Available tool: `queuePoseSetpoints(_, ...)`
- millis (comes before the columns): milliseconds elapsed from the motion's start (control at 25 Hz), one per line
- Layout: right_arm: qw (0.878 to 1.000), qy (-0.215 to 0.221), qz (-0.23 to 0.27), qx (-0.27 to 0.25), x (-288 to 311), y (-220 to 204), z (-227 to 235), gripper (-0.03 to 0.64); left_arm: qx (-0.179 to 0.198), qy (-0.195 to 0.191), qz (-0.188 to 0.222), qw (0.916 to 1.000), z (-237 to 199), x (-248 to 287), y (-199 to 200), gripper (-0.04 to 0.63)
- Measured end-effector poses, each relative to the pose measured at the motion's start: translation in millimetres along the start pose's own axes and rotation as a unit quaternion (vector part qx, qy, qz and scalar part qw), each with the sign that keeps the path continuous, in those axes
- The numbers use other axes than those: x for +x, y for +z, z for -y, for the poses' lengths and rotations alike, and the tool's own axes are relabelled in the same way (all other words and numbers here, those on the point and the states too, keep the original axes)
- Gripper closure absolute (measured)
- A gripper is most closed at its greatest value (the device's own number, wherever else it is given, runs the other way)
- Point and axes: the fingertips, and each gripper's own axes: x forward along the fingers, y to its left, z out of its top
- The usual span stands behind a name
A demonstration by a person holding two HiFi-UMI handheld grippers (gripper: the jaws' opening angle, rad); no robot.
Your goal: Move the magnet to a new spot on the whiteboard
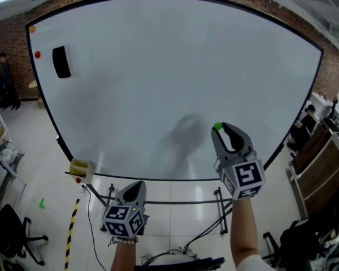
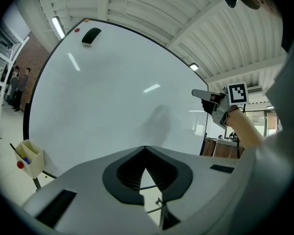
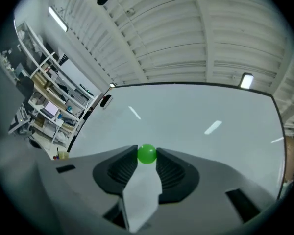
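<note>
the step in hand is the carry: the right gripper (image 1: pixel 218 130) has both jaws clenched on the green magnet (image 3: pixel 147 153), which is pinched at the very tips. in the head view it sits over the lower right part of the whiteboard (image 1: pixel 158 66). whether the magnet touches the board or stands just off it cannot be told; a soft shadow lies on the board just left of the tips. the next move, by judgement, calls for taking the magnet to a bare patch of board, pressing it flat until it seats, then parting the jaws. the right forearm reaches up from the lower right of the frame, with the gripper pointing up at the board. the left gripper (image 2: pixel 145 150) hangs low, left of bottom centre, jaws closed together on nothing, well apart from the magnet. a black eraser (image 1: pixel 61 61) and a red magnet (image 1: pixel 37 54) sit at the upper left.
</note>
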Motion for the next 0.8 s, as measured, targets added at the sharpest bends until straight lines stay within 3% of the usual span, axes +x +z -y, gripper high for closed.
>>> queuePoseSetpoints(480, 0.998, 0.010, -0.020, -0.058, 76, -1, -14, 0.486, 0.021, -0.004, 0.008, 0.9997, -2, 26, 22, 0.598)
queuePoseSetpoints(800, 0.993, -0.016, -0.051, -0.101, 118, -22, -16, 0.485, 0.029, -0.019, 0.016, 0.9992, -3, 45, 41, 0.598)
